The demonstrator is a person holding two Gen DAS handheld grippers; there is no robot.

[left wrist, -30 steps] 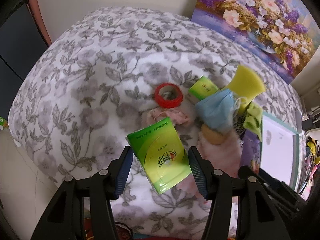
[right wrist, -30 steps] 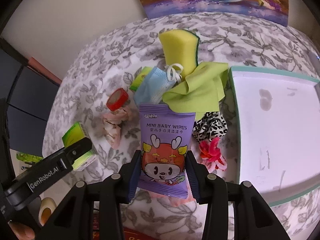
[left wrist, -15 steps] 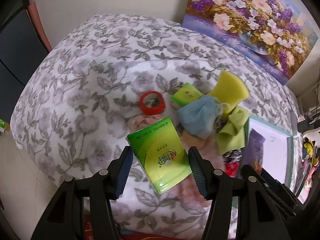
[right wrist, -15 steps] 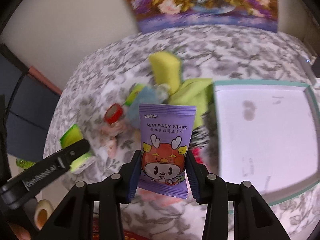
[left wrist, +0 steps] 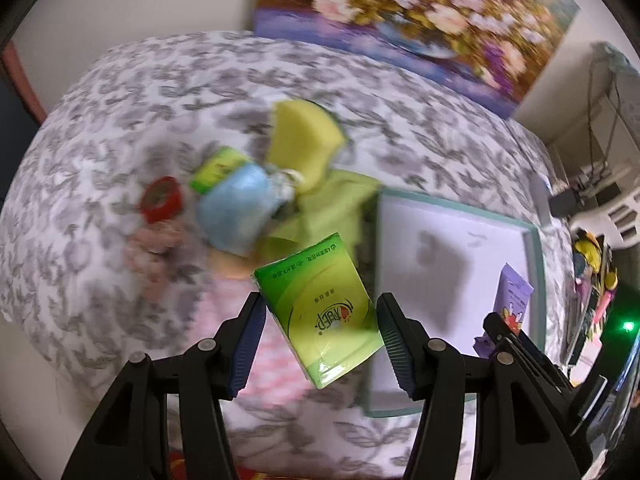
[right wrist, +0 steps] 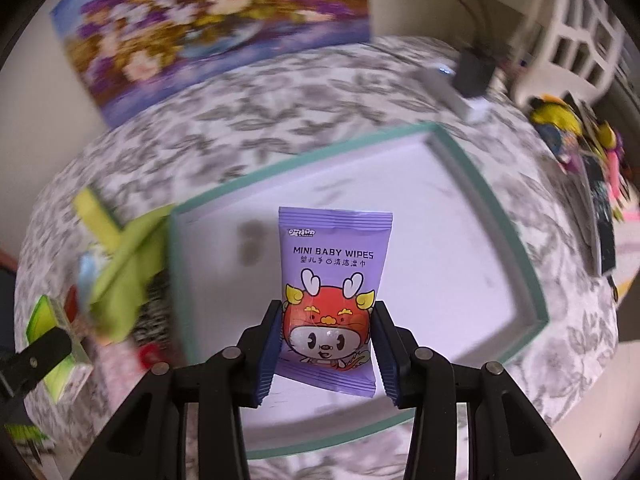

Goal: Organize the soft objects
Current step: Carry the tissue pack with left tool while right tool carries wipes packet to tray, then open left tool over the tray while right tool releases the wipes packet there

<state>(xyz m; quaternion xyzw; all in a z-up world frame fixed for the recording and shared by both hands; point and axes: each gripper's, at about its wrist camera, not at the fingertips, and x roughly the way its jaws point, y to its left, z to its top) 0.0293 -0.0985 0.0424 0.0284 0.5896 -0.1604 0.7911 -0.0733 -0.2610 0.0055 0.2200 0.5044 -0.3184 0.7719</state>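
Observation:
My left gripper (left wrist: 320,340) is shut on a green tissue pack (left wrist: 320,308), held tilted above the table near the left rim of the white tray (left wrist: 452,248). My right gripper (right wrist: 326,344) is shut on a purple baby wipes packet (right wrist: 332,280), upright over the tray (right wrist: 420,216). That packet (left wrist: 510,300) and the right gripper also show at the right of the left wrist view. A heap of soft things lies left of the tray: a yellow sponge (left wrist: 302,140), a blue face mask (left wrist: 236,210), a lime cloth (left wrist: 332,204) and a pink cloth (left wrist: 272,356).
A red tape roll (left wrist: 160,200) and a second green pack (left wrist: 214,168) lie by the heap on the floral tablecloth (left wrist: 120,120). A flower painting (right wrist: 216,28) leans against the back wall. A grey device (right wrist: 460,92) and colourful clutter (right wrist: 580,140) sit at the table's right side.
Both grippers have swept to the right with their packs. The wipes packet has gone from over the heap to over the tray; the tissue pack now hangs by the tray's left rim.

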